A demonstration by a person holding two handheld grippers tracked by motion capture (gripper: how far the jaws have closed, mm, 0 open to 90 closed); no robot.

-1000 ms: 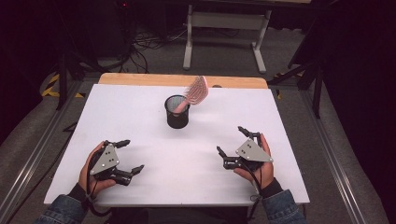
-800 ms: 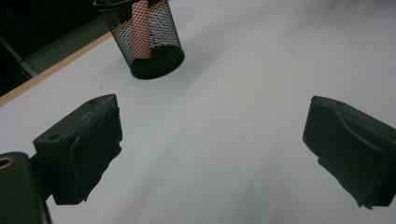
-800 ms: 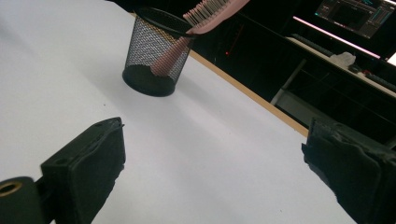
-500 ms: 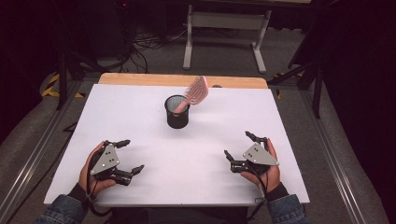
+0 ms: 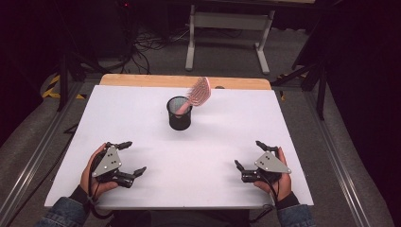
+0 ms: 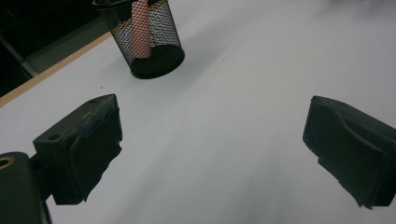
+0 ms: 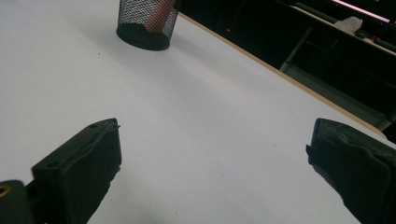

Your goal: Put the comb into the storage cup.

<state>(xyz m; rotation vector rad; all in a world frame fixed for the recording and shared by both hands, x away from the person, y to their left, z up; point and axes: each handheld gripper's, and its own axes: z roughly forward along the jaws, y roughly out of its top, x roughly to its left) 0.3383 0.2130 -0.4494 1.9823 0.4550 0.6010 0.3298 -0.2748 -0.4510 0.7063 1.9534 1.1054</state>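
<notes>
A pink hairbrush [image 5: 196, 94] stands handle-down in a black mesh cup [image 5: 179, 113] at about 12 o'clock on the white bench [image 5: 142, 123], its head leaning out toward 1 o'clock above the rim. Both sets of tongs rest low near the front edge, well apart from the cup: the left tongs [image 5: 132, 158] at about 8 o'clock and the right tongs [image 5: 248, 156] at about 4 o'clock. Each pair is spread wide with nothing between the jaws, as the left gripper view [image 6: 212, 149] and the right gripper view [image 7: 212, 158] both make plain.

Judging by this layout, the brush already sits in its holder and the hands are parked, so the step in hand looks like a rest or reset. To do it well, keep both tongs low, level and apart from the cup, so no cable or jaw brushes it. The cup looks light and the brush top-heavy; a knock from the 1 o'clock side could tip both. If the brush is to be lifted next, the right tongs look better placed: approach from above, take the handle just below the head, and pull straight up along the lean while the left tongs steady the cup's wall.
</notes>
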